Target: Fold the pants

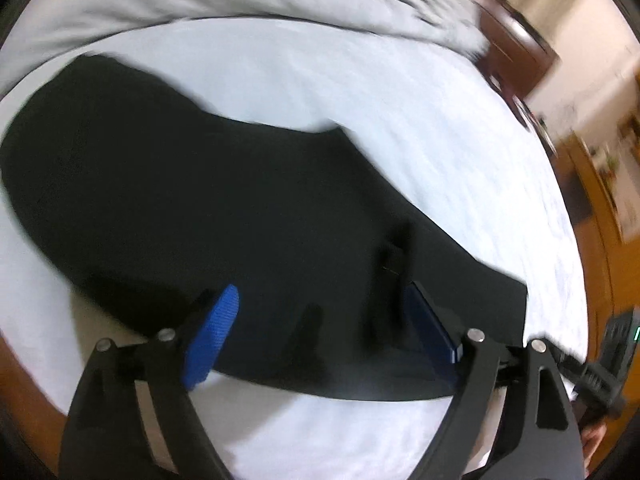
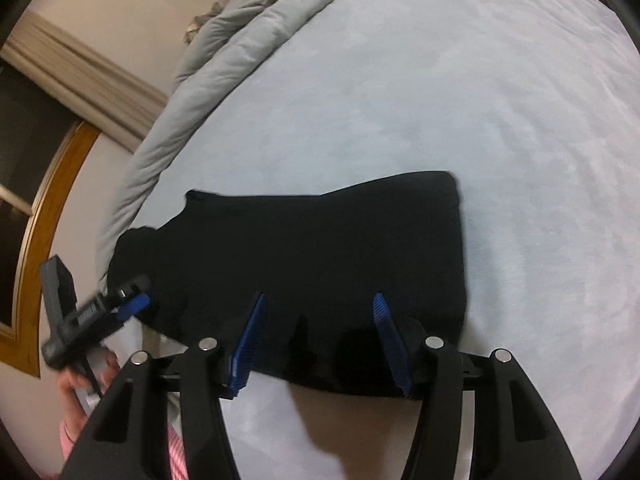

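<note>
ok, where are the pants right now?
The black pants lie flat on the pale bed sheet, just ahead of both open grippers, with the grey duvet bunched beyond them.

We're in a bedroom at home, and the bed (image 2: pixel 440 100) fills both views with its pale sheet. A grey duvet (image 2: pixel 240 36) lies bunched along the edge toward ten o'clock in the right wrist view, and across twelve o'clock in the left. A dark wooden headboard (image 1: pixel 512 40) shows at one o'clock, wooden furniture (image 1: pixel 592 184) at three. At nine o'clock in the right view there is a wood-framed opening (image 2: pixel 44 200) under a beige curtain (image 2: pixel 80 72). Black pants (image 2: pixel 320 248) lie on the sheet.
</note>
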